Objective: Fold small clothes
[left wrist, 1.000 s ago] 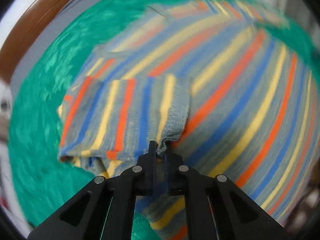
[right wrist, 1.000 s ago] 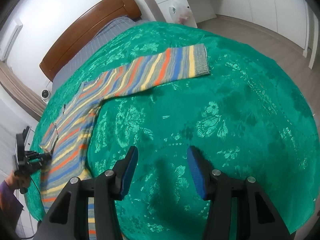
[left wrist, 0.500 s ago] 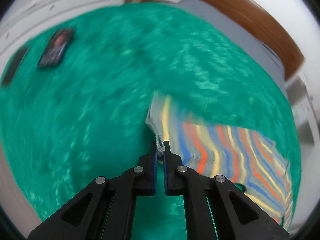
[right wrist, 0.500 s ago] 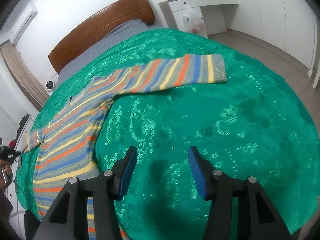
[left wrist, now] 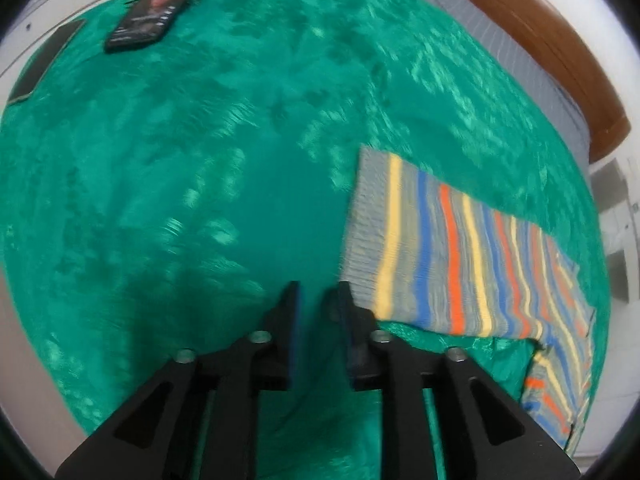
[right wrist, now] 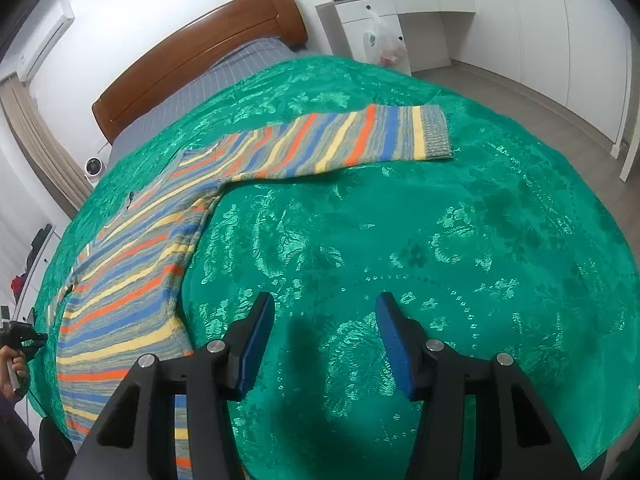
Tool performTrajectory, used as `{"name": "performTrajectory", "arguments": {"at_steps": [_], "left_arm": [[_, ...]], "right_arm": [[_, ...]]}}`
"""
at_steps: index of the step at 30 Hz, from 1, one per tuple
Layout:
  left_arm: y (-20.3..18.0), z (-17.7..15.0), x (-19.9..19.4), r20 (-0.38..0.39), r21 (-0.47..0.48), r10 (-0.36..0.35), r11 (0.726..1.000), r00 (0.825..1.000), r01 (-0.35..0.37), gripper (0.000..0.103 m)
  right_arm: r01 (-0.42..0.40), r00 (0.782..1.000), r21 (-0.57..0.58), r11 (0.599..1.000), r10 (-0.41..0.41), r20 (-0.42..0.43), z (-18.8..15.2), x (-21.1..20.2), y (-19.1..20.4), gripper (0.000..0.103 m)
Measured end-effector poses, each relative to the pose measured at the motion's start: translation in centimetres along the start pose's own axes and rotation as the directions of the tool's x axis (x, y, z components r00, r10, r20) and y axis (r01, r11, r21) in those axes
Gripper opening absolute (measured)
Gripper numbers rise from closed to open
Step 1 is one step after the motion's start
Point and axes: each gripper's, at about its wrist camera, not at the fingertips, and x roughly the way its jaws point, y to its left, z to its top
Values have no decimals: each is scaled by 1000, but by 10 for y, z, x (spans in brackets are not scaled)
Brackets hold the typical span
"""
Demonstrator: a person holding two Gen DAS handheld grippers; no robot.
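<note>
since the earlier frame my left gripper (left wrist: 316, 292) has carried the sleeve cuff out across the bed and its jaws have just been opening; the cuff now lies released on the green bedspread (left wrist: 200, 200), just right of the fingertips, with nothing between the pads. my right gripper (right wrist: 324, 312) hangs unclenched over bare bedspread, holding nothing. in the left wrist view, a dark phone (left wrist: 150, 16) and a second flat dark device (left wrist: 44, 62) lie near the far edge of the cover, well apart from the garment; nothing lies between the gripper and the cuff. the wooden headboard (right wrist: 200, 44) and a strip of grey sheet (right wrist: 224, 76) show beyond the cover, with a white desk (right wrist: 400, 12) and a hanging plastic bag (right wrist: 384, 46) behind. the striped sweater (right wrist: 132, 280) lies flat on the left part of the bed, body long axis running from the near edge toward the headboard. its other sleeve (right wrist: 340, 140) extends straight to the right, cuff end pointing toward the desk side.
</note>
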Motion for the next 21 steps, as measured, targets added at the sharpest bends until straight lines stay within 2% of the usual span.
{"name": "performTrajectory", "arguments": {"at_steps": [1, 3, 5, 7, 8, 9, 10, 11, 12, 13, 15, 16, 18, 21], "left_arm": [[4, 6, -3, 10, 3, -27, 1000, 1000, 27, 51], [2, 16, -4, 33, 22, -33, 999, 999, 33, 65], [-9, 28, 1, 38, 74, -53, 996, 998, 50, 69], [-26, 39, 20, -12, 112, -72, 991, 997, 73, 69], [-32, 41, 29, -40, 119, -74, 990, 996, 79, 67], [-38, 42, 37, -62, 125, -67, 989, 996, 74, 57], [-48, 42, 44, -59, 151, -45, 987, 997, 53, 21], [-56, 39, 46, -45, 193, -22, 981, 999, 30, 1], [-62, 35, 46, -32, 228, 8, 974, 999, -1, 2], [-69, 30, 40, 40, 267, 95, 958, 995, -102, 2], [-70, 27, 39, 105, 269, 170, 944, 980, -192, 2], [-64, 29, 42, 112, 240, 193, 947, 975, -215, 2], [-58, 31, 47, 104, 211, 183, 957, 978, -202, 2], [-64, 28, 49, 125, 236, 188, 948, 974, -213, 3]], "right_arm": [[1, 1000, -2, 1000, -1, -2, 0, 1, 0, 53], [3, 1000, -7, 1000, -4, -8, 0, 3, 2, 53], [8, 1000, -15, 1000, -8, -15, 0, 6, 3, 53], [16, 1000, -26, 1000, -16, -19, 0, 7, 6, 53], [20, 1000, -32, 999, -20, -19, 0, 8, 7, 53], [24, 1000, -37, 999, -24, -17, -1, 8, 8, 53], [28, 999, -40, 999, -28, -15, -1, 8, 9, 53], [32, 999, -41, 999, -33, -15, -1, 8, 10, 53], [36, 999, -41, 999, -37, -15, -1, 8, 9, 53], [41, 999, -40, 998, -41, -13, -1, 8, 9, 53], [47, 999, -40, 998, -47, -11, 0, 7, 9, 53], [50, 999, -40, 998, -51, -11, 0, 7, 9, 53], [56, 998, -43, 997, -57, -13, 0, 8, 9, 53], [60, 998, -43, 997, -61, -9, 0, 6, 8, 53]]}}
